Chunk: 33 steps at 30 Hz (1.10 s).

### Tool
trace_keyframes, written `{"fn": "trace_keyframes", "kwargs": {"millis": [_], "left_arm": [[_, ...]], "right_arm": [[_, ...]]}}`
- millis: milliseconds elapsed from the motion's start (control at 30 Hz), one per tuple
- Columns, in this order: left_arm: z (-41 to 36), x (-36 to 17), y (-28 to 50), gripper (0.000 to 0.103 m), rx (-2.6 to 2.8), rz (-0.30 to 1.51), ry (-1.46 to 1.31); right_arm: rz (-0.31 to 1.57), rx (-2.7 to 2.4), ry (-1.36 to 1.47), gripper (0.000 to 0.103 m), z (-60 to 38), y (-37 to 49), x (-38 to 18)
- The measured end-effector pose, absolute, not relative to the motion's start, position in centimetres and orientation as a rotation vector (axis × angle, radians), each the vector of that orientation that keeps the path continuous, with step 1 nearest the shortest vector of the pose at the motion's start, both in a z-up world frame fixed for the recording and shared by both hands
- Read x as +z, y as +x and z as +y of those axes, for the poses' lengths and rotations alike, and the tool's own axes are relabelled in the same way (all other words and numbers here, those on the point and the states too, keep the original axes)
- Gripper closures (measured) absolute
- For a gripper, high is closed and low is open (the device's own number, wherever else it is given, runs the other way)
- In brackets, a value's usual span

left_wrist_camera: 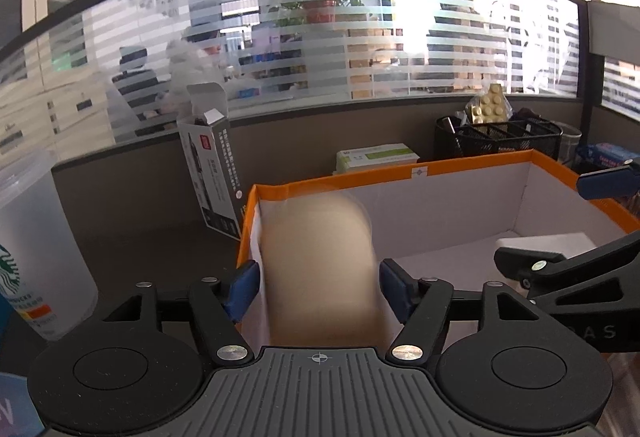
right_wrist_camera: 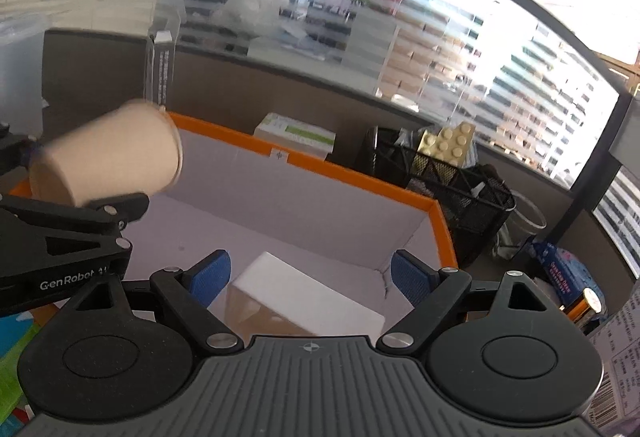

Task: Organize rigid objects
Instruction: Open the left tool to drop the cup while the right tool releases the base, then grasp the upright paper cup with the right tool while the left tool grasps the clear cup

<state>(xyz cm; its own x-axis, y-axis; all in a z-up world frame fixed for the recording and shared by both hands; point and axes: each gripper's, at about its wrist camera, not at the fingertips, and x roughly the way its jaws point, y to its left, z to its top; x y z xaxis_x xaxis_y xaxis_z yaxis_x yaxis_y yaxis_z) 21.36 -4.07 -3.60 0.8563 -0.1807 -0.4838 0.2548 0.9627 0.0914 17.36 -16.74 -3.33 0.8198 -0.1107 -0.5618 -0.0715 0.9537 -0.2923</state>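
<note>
The left gripper (left_wrist_camera: 318, 291) stands released around a blurred paper cup (left_wrist_camera: 320, 269) above the orange-rimmed box (left_wrist_camera: 440, 167); the right gripper (right_wrist_camera: 310, 279) hangs open over a white box (right_wrist_camera: 304, 301).

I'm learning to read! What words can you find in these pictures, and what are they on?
"GenRobot": white letters on the side of the left gripper, seen from the right wrist camera.
Green mermaid logo, with tiny print below too small to read: frosted plastic cup.
White print on the tall black box: too blurred to read.
Green and white box: too blurred.
Blue packet and the paper label: too small to read.
</note>
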Motion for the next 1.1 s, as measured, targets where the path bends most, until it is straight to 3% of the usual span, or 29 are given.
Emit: {"fn": "trace_keyframes", "kwargs": {"millis": [133,167,233,733,1100], "left_arm": [[-3.5,-2.5,20.1,0.022,-0.238,0.471,0.129],[-3.3,-2.1,19.6,0.01,-0.213,0.458,0.126],[-2.6,-1.2,18.3,0.004,-0.192,0.409,0.121],[1.8,2.1,10.0,0.0,-0.121,0.322,0.08],[-4.1,-2.9,7.6,0.0,-0.273,0.466,0.167]], "right_arm": [[0.574,-0.011,-0.285,0.015,-17.2,16.1,-2.2],[0.562,-0.007,-0.28,0.015,-17.4,15.7,-1.9],[0.522,0.0,-0.264,0.013,-17.6,14.5,-1.0],[0.359,-0.013,-0.134,0.0,-23.0,3.6,3.2],[0.466,-0.013,-0.055,0.0,-28.4,-0.3,-2.1]]}}
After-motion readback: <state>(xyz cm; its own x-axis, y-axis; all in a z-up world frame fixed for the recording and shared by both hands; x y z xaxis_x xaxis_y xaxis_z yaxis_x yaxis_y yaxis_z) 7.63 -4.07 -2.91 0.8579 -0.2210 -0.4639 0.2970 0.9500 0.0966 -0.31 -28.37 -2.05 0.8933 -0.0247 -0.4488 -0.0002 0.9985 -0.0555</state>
